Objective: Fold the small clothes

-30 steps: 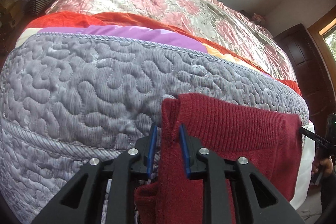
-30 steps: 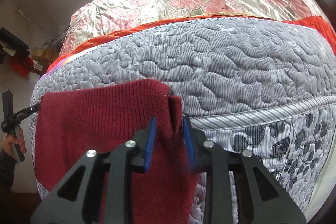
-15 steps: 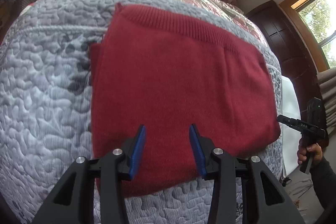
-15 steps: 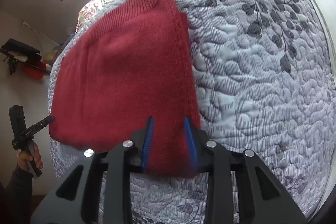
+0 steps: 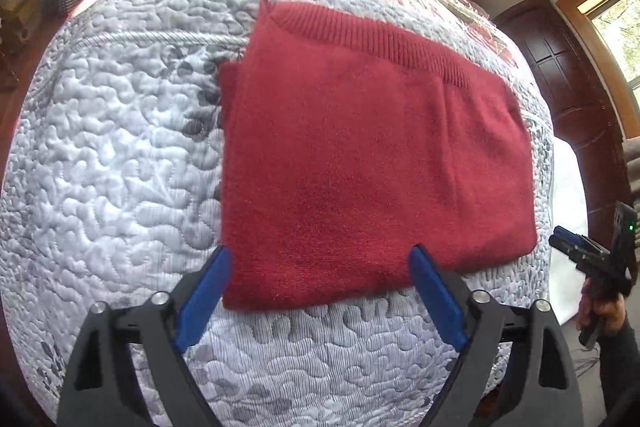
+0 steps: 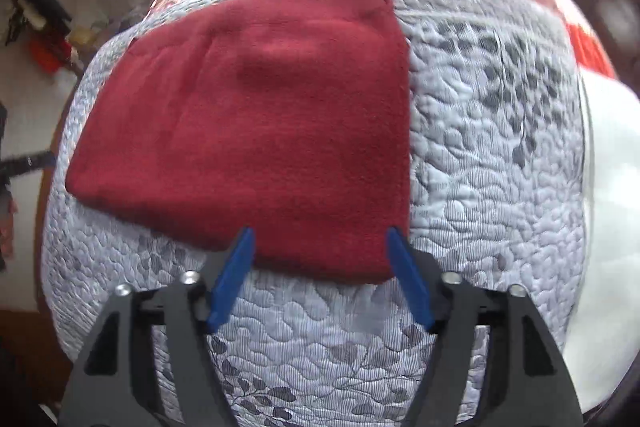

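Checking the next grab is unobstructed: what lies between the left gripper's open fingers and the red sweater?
Nothing but bare grey quilt. In the left wrist view the open left gripper faces the near edge of the folded red sweater.

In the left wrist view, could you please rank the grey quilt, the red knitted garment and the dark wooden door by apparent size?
1. Grey quilt, filling most of the frame.
2. Red knitted garment, folded flat on it.
3. Dark wooden door, smallest-looking, though it stands farther off and is partly hidden, so it is really larger.
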